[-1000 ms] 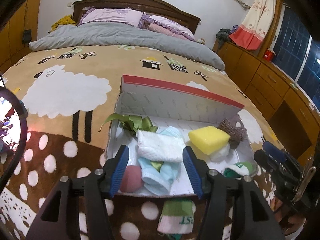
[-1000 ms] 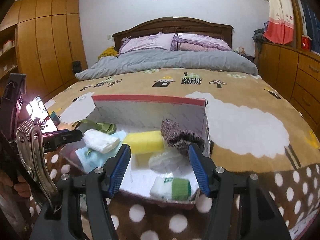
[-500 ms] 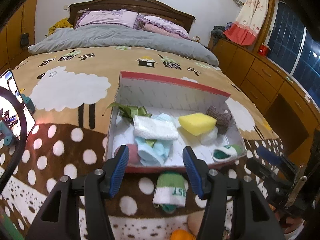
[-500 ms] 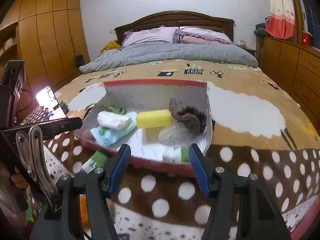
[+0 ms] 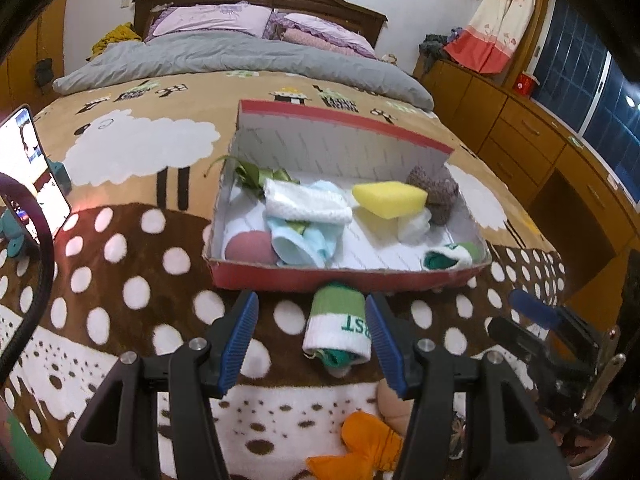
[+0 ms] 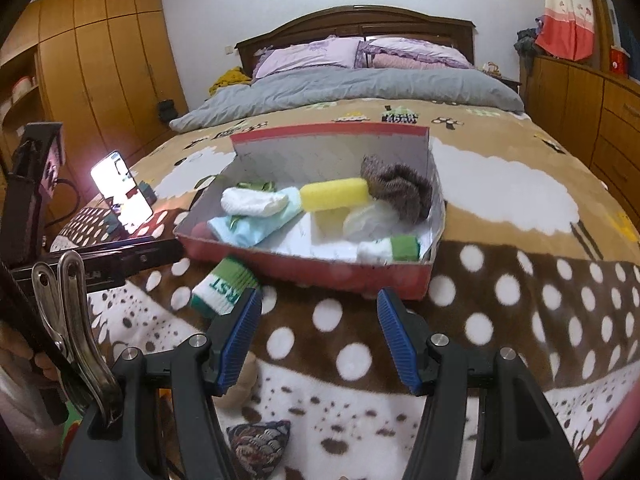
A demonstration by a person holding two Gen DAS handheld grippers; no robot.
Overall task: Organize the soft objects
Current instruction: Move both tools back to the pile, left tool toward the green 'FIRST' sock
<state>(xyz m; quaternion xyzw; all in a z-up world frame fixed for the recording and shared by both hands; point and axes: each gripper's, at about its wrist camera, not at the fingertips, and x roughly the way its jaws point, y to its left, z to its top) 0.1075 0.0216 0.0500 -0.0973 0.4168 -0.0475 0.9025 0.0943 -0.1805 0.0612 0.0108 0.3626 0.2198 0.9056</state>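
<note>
A red cardboard box (image 5: 344,278) (image 6: 320,270) sits on the bed blanket and holds several soft things: a yellow sponge (image 5: 388,198) (image 6: 334,195), a white cloth (image 5: 306,204), a light blue cloth (image 5: 304,240), a brown knit piece (image 6: 396,186), a pink ball (image 5: 250,246) and a green-white sock (image 6: 390,250). A second green-white rolled sock (image 5: 338,326) (image 6: 222,290) lies on the blanket before the box. My left gripper (image 5: 310,344) is open, with that sock between its fingers. My right gripper (image 6: 318,338) is open and empty.
A lit phone (image 6: 122,196) stands on a holder at the left. An orange plush (image 5: 360,448), a beige plush (image 6: 240,380) and a patterned pouch (image 6: 260,444) lie on the blanket near me. Wooden drawers (image 5: 540,136) line the right wall.
Both grippers have pulled back from the box towards me. The sock on the blanket now lies between the left gripper's fingers, and the plush toys have come into view.
</note>
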